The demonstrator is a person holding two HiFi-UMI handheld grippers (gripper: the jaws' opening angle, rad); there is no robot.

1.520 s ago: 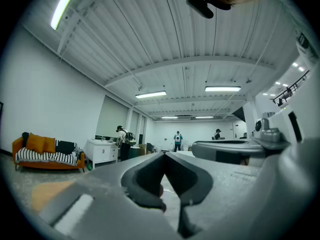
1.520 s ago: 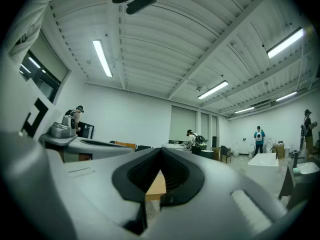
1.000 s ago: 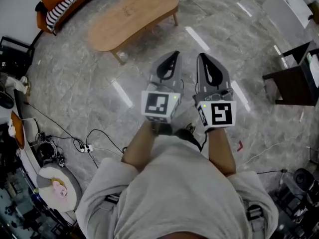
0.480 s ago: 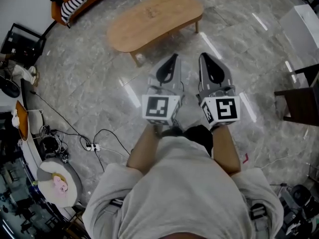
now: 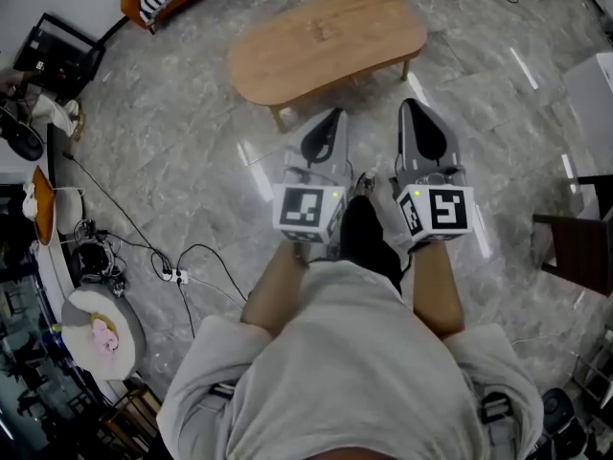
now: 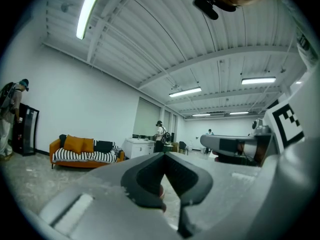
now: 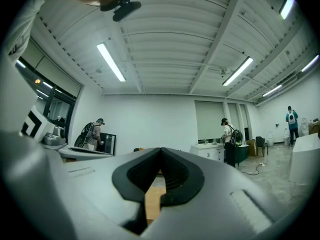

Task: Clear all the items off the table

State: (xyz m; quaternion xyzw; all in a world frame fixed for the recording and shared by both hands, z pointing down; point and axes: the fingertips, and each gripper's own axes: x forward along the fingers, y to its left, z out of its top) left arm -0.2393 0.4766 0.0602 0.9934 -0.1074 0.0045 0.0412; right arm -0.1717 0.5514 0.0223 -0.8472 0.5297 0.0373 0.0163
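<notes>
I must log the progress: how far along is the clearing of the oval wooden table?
Done, it seems: in the head view the light wooden oval table shows no item on its top. In hand: nothing; the left gripper and the right gripper are both shut and empty. Left: nothing visible to remove.

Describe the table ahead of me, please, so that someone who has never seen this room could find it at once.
On the grey marble floor, look near the orange sofa. The low coffee table stands there on short legs. Its long, rounded, light-wood top sets it apart from the dark stand and the white cabinet at the right.
</notes>
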